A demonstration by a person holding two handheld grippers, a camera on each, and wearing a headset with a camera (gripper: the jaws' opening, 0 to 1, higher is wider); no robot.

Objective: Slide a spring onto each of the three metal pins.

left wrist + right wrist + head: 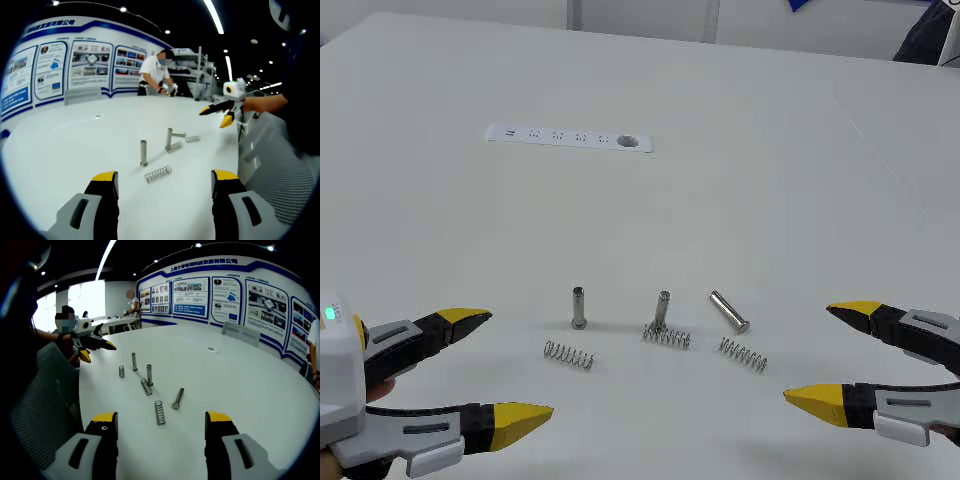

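Three metal pins sit mid-table: the left pin [579, 307] and middle pin [662, 307] stand upright, the right pin [729, 311] lies on its side. Just in front of each lies a loose spring: left spring [568, 354], middle spring [666, 337] touching the middle pin's base, right spring [743, 353]. My left gripper [503, 372] hovers open at the lower left, short of the left spring [158, 174]. My right gripper [833, 353] hovers open at the lower right, near the right spring [159, 412]. Both hold nothing.
A white power strip [568, 138] lies flat farther back on the white table [770, 180]. A person stands beyond the table's far side in the left gripper view. Wall posters line the background.
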